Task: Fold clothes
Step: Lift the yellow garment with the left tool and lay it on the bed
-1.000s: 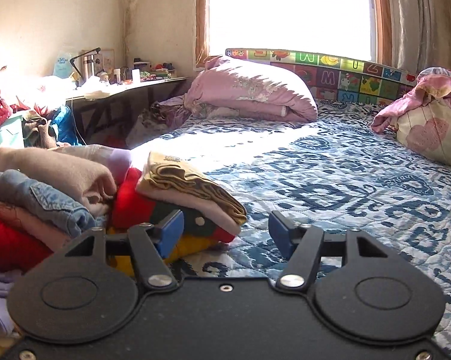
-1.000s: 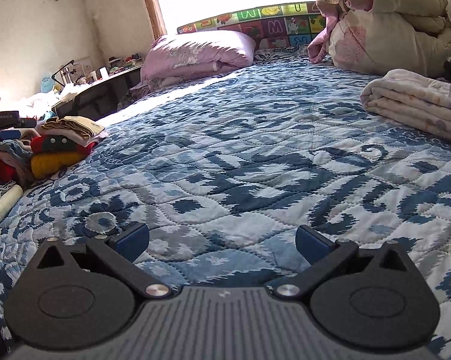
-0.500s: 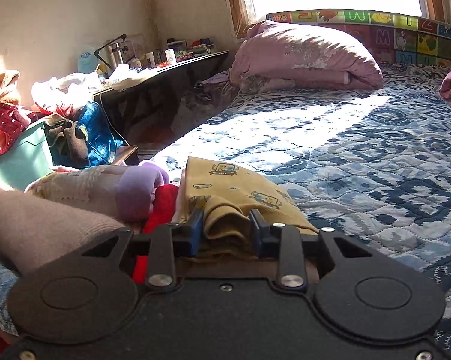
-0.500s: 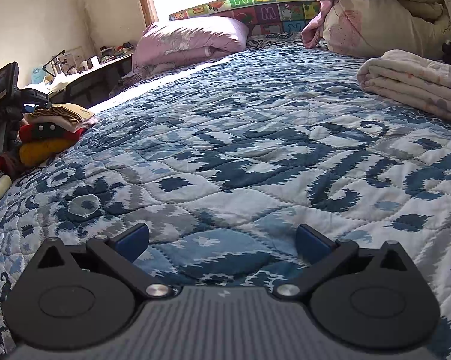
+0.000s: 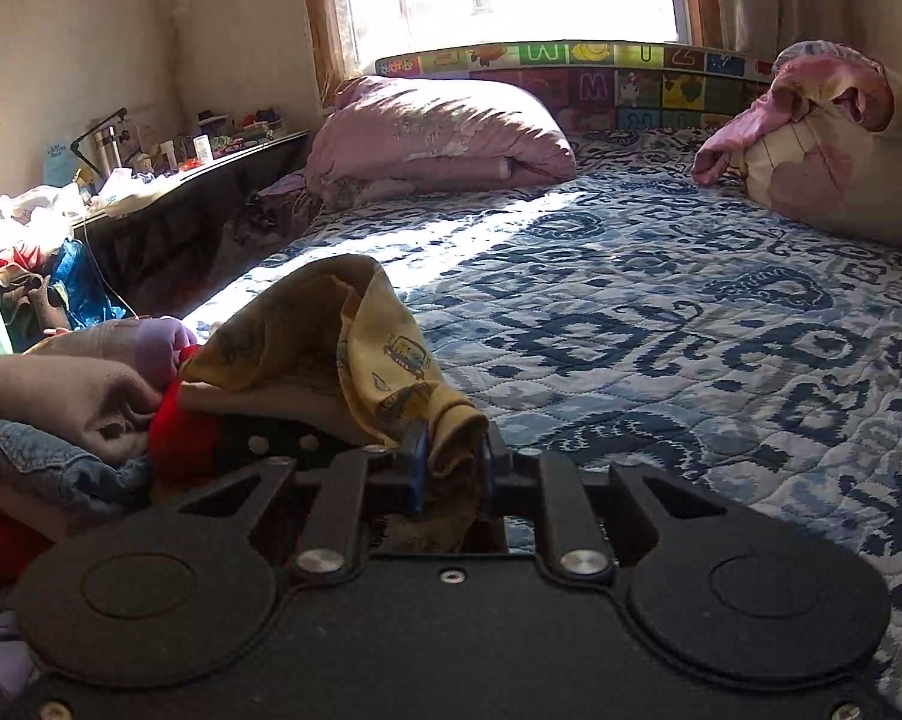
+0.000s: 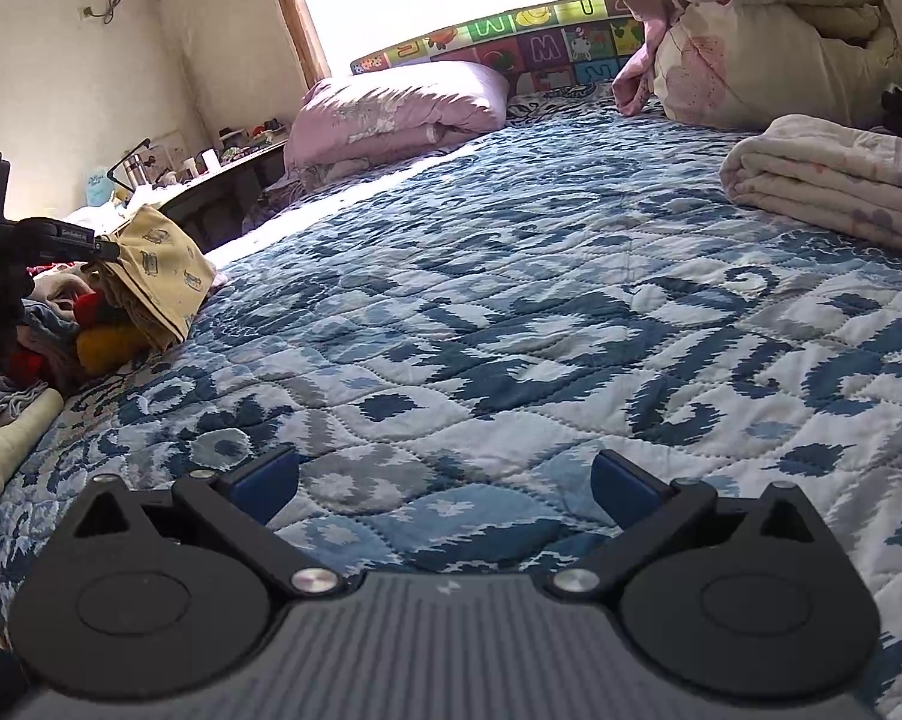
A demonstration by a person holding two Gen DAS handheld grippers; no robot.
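The fingers [image 5: 416,461] of the left gripper [image 5: 451,465] are pinching a bunched edge of the yellow garment [image 5: 355,354], a pale yellow piece printed with little vehicles, and the cloth rises in a loose hump from the pinch. The garment sits at the top of the clothes pile [image 5: 85,414], which lies at the left edge of the bed [image 5: 661,324], with its lower part draped down the side of the pile that faces the open quilt. In the pile under it are a red piece, a beige knit, some denim and a lilac sleeve end.

From the right wrist view the left gripper [image 6: 100,249] shows at the pile, holding the yellow garment [image 6: 157,276] up off the heap. The right gripper [image 6: 445,483] hangs low over the bare blue-and-white quilt, well apart from the pile, its fingers [image 6: 265,477] spread wide with nothing between them.

At the head of the bed lies a pink pillow [image 5: 439,132] under the window. A folded cream blanket [image 6: 823,180] rests on the bed on the side far from the pile. Beyond the pile, a cluttered desk [image 5: 199,165] stands against the wall.
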